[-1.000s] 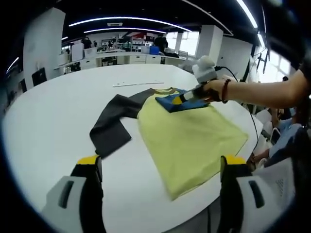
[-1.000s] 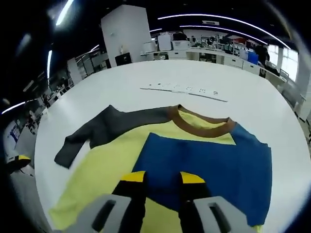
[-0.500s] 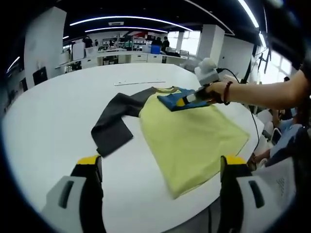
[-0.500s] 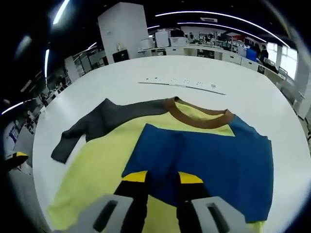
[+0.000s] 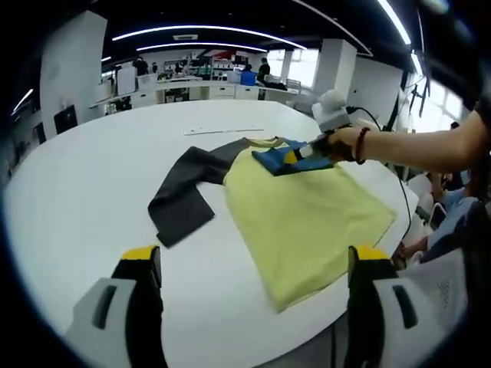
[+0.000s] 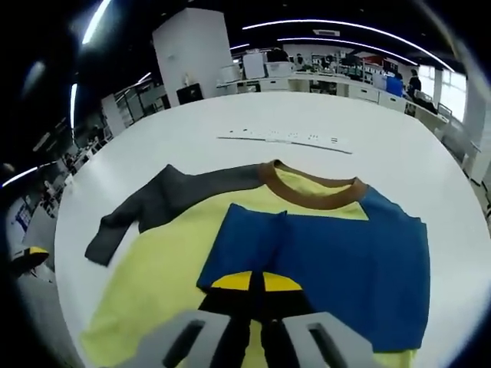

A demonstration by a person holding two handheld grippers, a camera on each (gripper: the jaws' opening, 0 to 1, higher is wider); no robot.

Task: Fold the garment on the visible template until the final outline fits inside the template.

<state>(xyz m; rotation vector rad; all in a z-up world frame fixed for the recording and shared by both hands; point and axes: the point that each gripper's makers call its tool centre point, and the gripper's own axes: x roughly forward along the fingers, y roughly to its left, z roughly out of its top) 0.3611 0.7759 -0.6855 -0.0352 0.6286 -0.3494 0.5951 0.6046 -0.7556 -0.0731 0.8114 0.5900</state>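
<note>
Right now a yellow long-sleeved shirt [image 6: 169,268] with a brown collar lies flat on the round white table [image 5: 77,199], its dark grey sleeve [image 5: 180,203] stretched out to one side and its blue sleeve [image 6: 337,261] folded across the chest. In the right gripper view, the right gripper [image 6: 255,282] has its yellow-tipped jaws drawn nearly together on the near edge of that blue sleeve, apparently pinching the fabric, though whether cloth is truly caught between them cannot be told for certain. In the left gripper view, the left gripper [image 5: 249,264] hangs over the table's near edge with its jaws spread wide and nothing between them, well apart from the shirt. The step in hand looks like laying the blue sleeve inward over the body. No template outline can be made out under the garment; a thin white strip [image 6: 285,137] lies beyond the collar. Next, the sleeve probably needs setting down flat and releasing, then the grey sleeve wants the same inward fold by the left gripper.
</note>
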